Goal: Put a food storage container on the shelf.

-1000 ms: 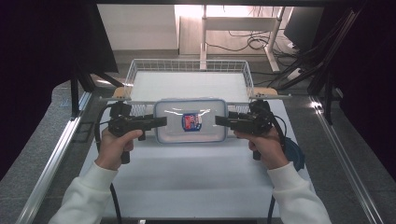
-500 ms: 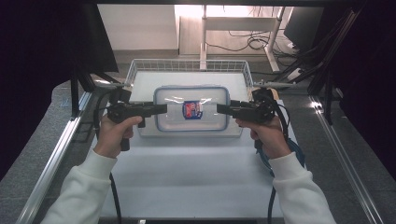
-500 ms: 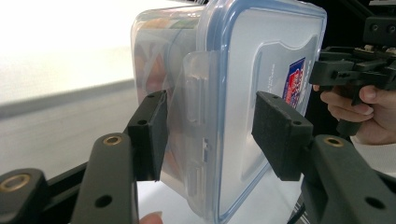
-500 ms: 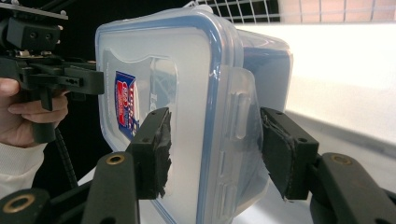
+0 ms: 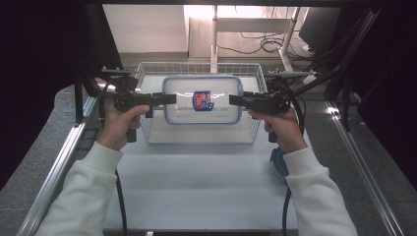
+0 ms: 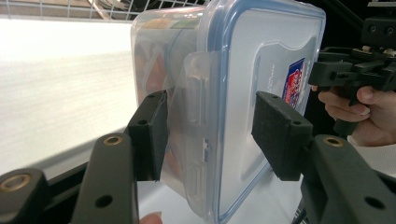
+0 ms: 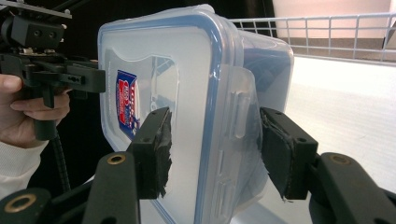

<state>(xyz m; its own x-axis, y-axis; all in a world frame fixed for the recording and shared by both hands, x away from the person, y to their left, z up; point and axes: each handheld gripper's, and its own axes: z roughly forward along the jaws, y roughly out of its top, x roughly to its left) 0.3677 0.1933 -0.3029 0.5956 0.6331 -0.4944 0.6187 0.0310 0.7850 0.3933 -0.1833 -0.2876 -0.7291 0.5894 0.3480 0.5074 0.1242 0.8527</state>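
High view: the left hand-held gripper and the right hand-held gripper carry a lidded plastic container by its ends, over the wire basket on the counter.

Left gripper view: the jaws clamp the container's end latch.

Right gripper view: the jaws grip the opposite end of the container. The carrying step looks in hand; next comes lowering it level into the basket.
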